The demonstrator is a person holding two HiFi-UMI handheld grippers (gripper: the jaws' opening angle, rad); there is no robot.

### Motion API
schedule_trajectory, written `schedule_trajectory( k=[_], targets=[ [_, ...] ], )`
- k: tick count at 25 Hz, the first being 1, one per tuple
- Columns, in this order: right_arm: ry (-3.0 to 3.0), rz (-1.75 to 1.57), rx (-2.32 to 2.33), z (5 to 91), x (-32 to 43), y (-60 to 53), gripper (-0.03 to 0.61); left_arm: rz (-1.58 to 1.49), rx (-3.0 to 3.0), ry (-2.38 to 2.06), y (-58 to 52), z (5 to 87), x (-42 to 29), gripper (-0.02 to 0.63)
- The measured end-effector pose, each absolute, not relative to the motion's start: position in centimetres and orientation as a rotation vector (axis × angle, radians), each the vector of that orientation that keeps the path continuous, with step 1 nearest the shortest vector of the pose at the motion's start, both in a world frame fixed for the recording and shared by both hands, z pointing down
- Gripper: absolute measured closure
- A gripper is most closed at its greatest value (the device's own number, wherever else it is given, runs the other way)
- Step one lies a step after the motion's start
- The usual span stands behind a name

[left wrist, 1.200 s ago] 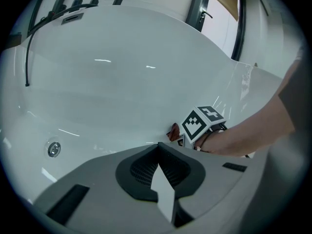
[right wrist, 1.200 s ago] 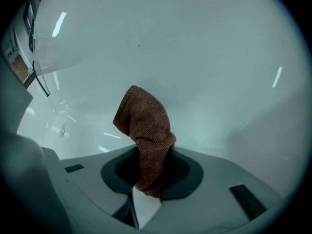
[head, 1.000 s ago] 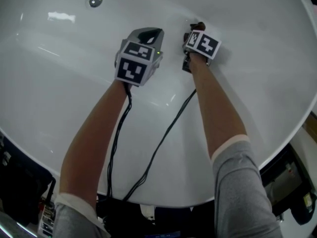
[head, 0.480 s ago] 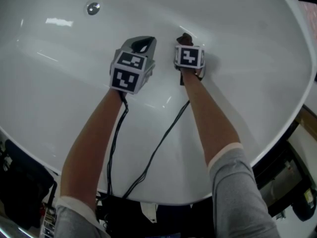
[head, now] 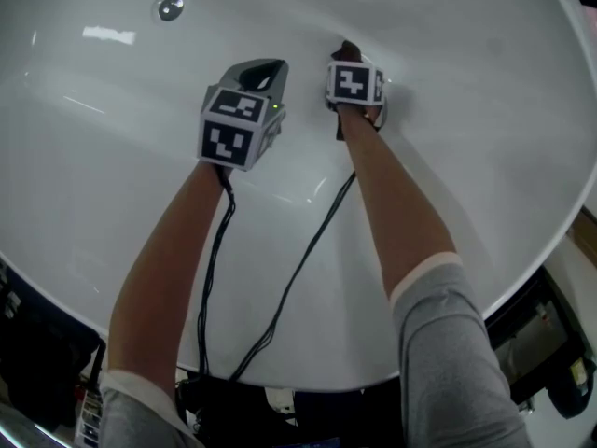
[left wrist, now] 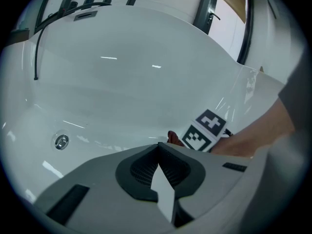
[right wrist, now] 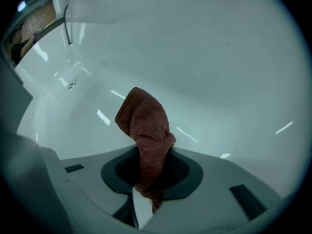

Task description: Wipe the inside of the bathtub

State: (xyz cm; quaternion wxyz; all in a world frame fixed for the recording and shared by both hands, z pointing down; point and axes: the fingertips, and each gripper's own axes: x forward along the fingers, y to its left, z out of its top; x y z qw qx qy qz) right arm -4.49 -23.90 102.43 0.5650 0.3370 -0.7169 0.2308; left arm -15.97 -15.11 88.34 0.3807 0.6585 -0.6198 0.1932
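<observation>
Right gripper view: our right gripper (right wrist: 148, 155) clamps bunched rust-red ribbed cloth (right wrist: 145, 123) inside glossy white bathtub (right wrist: 224, 57); left gripper (left wrist: 158, 147) closed, empty.

Pale wall (left wrist: 225, 30) between dark frames (left wrist: 247, 33)

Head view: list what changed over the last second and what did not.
The right gripper swept its red-brown cloth a little leftward across the bathtub wall, toward the drain side, and its marker cube turned squarer to the camera. The left gripper drifted left alongside it. Unchanged: the right gripper stays shut on the cloth, the left stays shut and empty, and nothing was let go.
</observation>
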Motion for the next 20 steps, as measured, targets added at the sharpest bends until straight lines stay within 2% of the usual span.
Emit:
schedule_trajectory(
  k=[7,20],
  targets=[
    [-1.704,0.796,1.031,102.3,-5.1,-26.8,0.477,0.51,1.676,-1.571,-14.2,89.0,-16.1,0.606],
    [-1.559,0.996,1.354,101.9,1.0,-29.3,0.479,0.518,1.73,-1.549,-15.8,88.6,-14.2,0.606]
  ],
)
